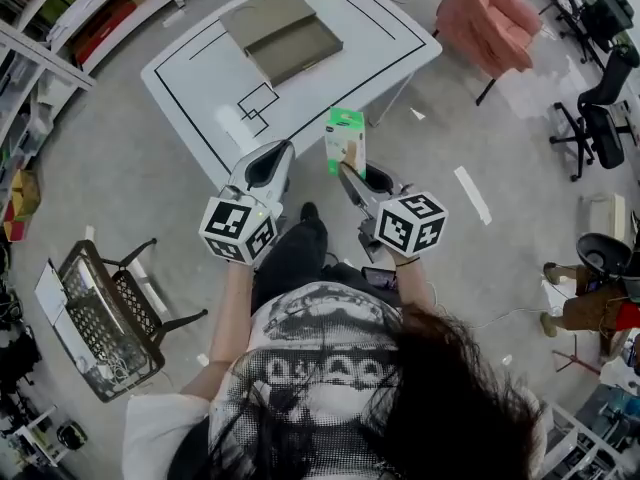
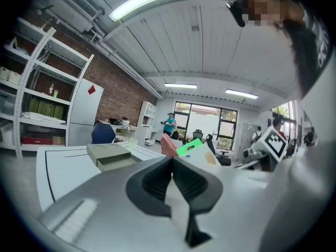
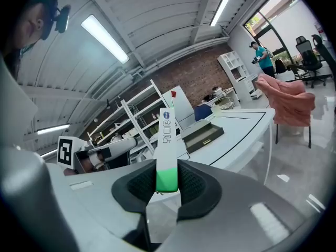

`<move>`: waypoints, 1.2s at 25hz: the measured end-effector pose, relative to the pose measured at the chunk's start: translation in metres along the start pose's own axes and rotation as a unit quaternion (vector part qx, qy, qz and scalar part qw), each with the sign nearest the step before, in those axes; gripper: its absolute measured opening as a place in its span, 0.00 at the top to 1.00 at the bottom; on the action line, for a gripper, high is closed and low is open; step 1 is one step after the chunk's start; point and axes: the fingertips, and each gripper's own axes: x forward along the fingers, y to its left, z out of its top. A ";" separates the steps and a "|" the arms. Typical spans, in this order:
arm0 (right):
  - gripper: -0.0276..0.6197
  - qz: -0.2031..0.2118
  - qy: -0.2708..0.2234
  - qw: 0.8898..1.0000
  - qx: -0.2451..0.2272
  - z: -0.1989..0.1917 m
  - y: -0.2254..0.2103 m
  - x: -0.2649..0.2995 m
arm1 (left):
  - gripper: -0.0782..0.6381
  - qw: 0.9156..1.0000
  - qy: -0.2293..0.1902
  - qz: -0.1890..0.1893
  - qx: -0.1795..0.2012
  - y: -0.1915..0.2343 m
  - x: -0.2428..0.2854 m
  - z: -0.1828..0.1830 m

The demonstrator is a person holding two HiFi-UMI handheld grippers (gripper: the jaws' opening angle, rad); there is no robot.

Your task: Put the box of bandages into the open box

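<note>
The bandage box [image 1: 345, 140], white with a green end, stands upright between the pads of my right gripper [image 1: 347, 171], which is shut on it; in the right gripper view the bandage box [image 3: 167, 135] rises out of the right gripper [image 3: 168, 180]. My left gripper [image 1: 286, 150] is beside it to the left, shut with nothing in it; its pads meet at the tip of the left gripper [image 2: 171, 160]. The open olive-grey box [image 1: 280, 33] lies on the white table [image 1: 200, 78], ahead of both grippers. The open box [image 2: 110, 156] and the bandage box [image 2: 190, 147] also show in the left gripper view.
Both grippers hang over the floor just short of the table's near edge. A pink cloth [image 1: 485, 13] is draped over a chair at the right of the table. Black office chairs [image 1: 600, 118] stand far right, a black wire rack [image 1: 100, 318] at the left, shelves [image 1: 70, 18] behind.
</note>
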 end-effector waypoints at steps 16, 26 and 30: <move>0.82 -0.017 0.027 0.999 -0.006 0.074 -0.054 0.134 | 0.89 1.000 0.000 0.003 -0.030 0.137 0.093 0.028; 0.82 -0.007 0.047 0.999 -0.016 0.081 -0.056 0.150 | 0.89 0.999 0.000 0.000 -0.036 0.140 0.097 0.030; 0.82 0.007 0.058 0.998 -0.027 0.090 -0.061 0.165 | 0.89 0.999 -0.001 0.010 -0.039 0.144 0.099 0.032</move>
